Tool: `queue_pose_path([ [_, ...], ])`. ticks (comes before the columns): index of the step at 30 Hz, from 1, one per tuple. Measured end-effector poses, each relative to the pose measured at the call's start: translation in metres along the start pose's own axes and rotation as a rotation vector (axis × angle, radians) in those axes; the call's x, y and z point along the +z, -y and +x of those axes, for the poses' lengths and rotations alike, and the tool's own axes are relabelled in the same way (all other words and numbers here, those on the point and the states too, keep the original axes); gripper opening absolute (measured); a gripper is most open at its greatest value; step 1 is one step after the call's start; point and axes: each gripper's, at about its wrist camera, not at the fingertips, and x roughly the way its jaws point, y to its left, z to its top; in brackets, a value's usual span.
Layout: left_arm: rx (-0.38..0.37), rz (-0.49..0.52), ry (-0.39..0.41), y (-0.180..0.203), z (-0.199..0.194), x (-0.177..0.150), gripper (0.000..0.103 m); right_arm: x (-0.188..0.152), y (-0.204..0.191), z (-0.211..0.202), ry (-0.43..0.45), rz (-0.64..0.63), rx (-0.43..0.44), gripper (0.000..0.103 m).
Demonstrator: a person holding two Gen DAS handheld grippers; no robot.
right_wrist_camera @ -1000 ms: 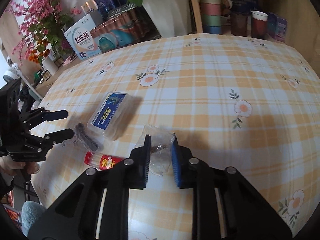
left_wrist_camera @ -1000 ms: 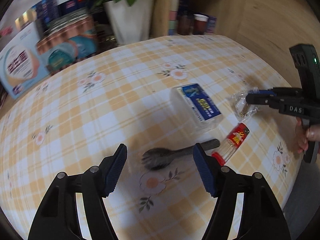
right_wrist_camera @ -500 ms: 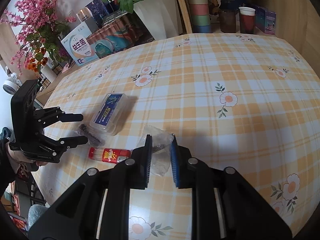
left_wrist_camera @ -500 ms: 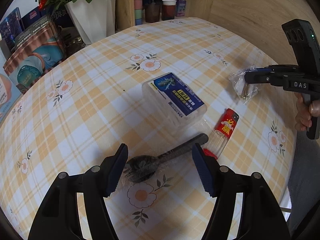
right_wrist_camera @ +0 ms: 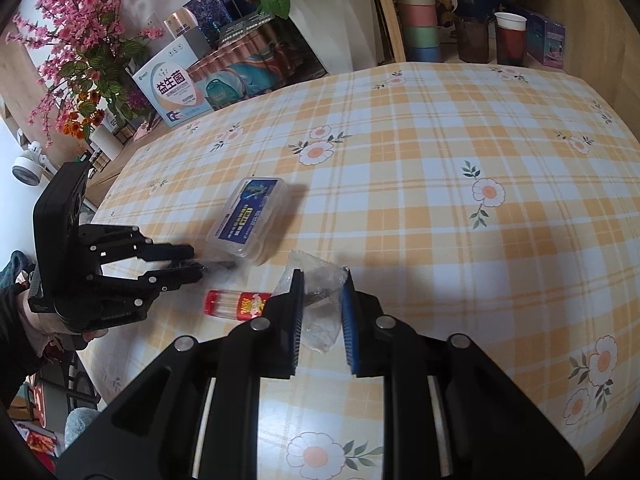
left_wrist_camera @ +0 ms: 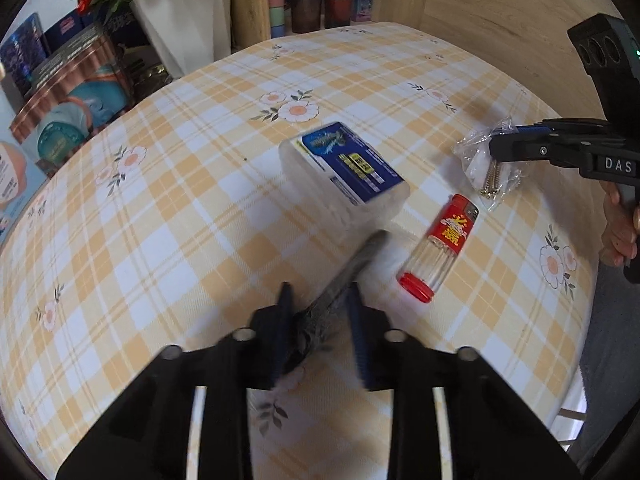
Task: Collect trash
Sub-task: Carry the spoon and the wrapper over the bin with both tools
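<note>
Overhead nothing, below a checked floral tablecloth point(right_wrist_camera: 420, 184) (wood-panelled wall point(left_wrist_camera: 492, 12) behind); both fingers pairs pinch trash.

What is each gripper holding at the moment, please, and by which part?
The left gripper is shut on the wrapped black spoon, at its bowl end. The right gripper clasps the clear plastic bag of screws across its middle.

"DAS" is read on the right gripper point(left_wrist_camera: 500, 148) body. "益生菌" is printed on the white-blue box point(right_wrist_camera: 176, 84) left of the white planter point(right_wrist_camera: 340, 24). Other labels are illegible.
</note>
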Motion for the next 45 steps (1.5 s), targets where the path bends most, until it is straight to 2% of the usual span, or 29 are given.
queue_pose_path([
  [3, 0.056, 0.008, -0.008, 0.009, -0.006, -0.009, 0.010, 0.000, -0.007, -0.003, 0.007, -0.003, 0.010, 0.020],
  [6, 0.056, -0.137, 0.020, 0.000, -0.019, -0.022, 0.007, -0.002, -0.016, -0.009, 0.017, -0.015, 0.019, 0.020],
  [10, 0.031, -0.256, 0.064, -0.004, -0.041, -0.041, 0.006, -0.006, -0.027, -0.019, 0.024, -0.035, 0.022, 0.020],
  [12, 0.042, -0.307, 0.093, -0.003, -0.056, -0.050, 0.006, -0.009, -0.031, -0.024, 0.029, -0.036, 0.028, 0.020],
  [18, -0.007, -0.528, 0.198, 0.000, -0.099, -0.075, 0.006, -0.023, -0.049, -0.044, 0.047, -0.054, 0.040, 0.020],
  [24, -0.013, -0.670, 0.292, 0.021, -0.140, -0.098, 0.006, -0.041, -0.063, -0.063, 0.058, -0.063, 0.052, 0.020],
  [30, 0.011, -0.738, 0.303, 0.053, -0.161, -0.127, 0.006, -0.066, -0.079, -0.084, 0.069, -0.082, 0.062, 0.020],
  [34, -0.022, -0.814, 0.302, 0.072, -0.167, -0.153, 0.006, -0.086, -0.089, -0.098, 0.073, -0.093, 0.080, 0.020],
  [40, -0.016, -0.819, 0.336, 0.103, -0.186, -0.177, 0.006, -0.117, -0.104, -0.119, 0.080, -0.119, 0.104, 0.020],
  [45, 0.033, -0.759, 0.351, 0.130, -0.204, -0.186, 0.006, -0.144, -0.115, -0.128, 0.064, -0.145, 0.109, 0.020],
])
